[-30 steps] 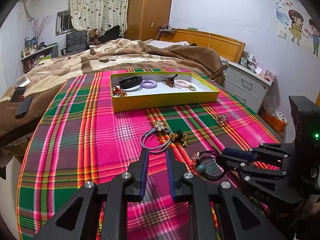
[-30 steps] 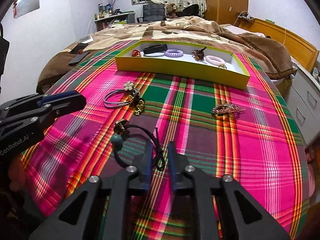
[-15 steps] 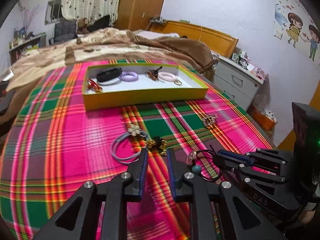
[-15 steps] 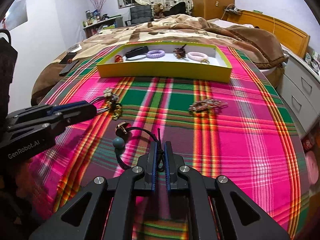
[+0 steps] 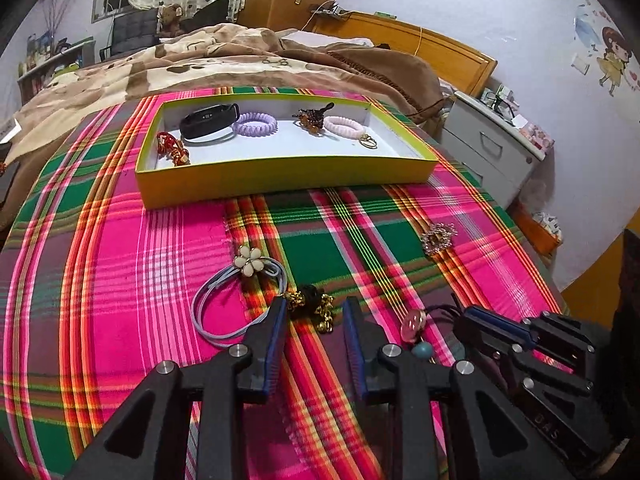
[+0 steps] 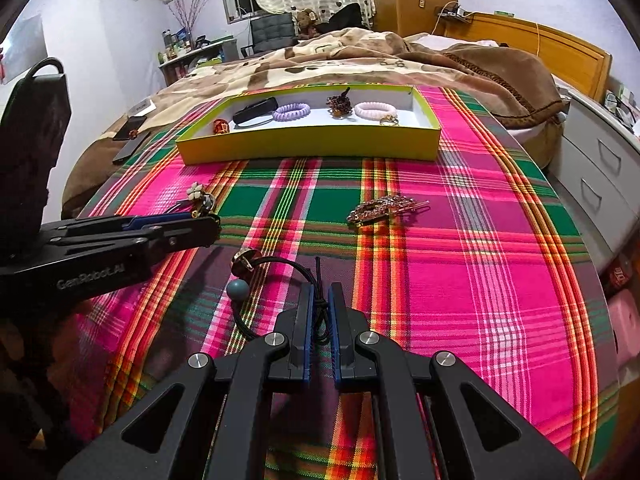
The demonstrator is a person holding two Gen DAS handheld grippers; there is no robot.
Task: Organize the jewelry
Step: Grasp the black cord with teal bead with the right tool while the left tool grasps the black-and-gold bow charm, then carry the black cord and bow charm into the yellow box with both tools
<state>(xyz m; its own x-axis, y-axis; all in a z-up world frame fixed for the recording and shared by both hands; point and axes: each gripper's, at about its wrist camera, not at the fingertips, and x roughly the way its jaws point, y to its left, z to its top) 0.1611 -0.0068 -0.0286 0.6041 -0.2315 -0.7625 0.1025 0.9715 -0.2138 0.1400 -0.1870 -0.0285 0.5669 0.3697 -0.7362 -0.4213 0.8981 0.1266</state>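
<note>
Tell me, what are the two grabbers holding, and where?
Right gripper pinches the black hair tie by its cord. Left gripper, just opening, holds nothing.

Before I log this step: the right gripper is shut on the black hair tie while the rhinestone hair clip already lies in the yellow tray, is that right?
Not quite. The right gripper is shut on the black hair tie, but the rhinestone hair clip lies on the plaid cloth, outside the yellow tray, as the right wrist view shows.

In the right wrist view the left gripper (image 6: 208, 222) covers most of the grey hair tie (image 6: 182, 203); only its flower shows. The black elastic (image 6: 280, 264) vanishes between the right gripper (image 6: 320, 304)'s pads. The tray (image 6: 312, 148)'s near wall hides part of the red piece (image 6: 221, 127).
</note>
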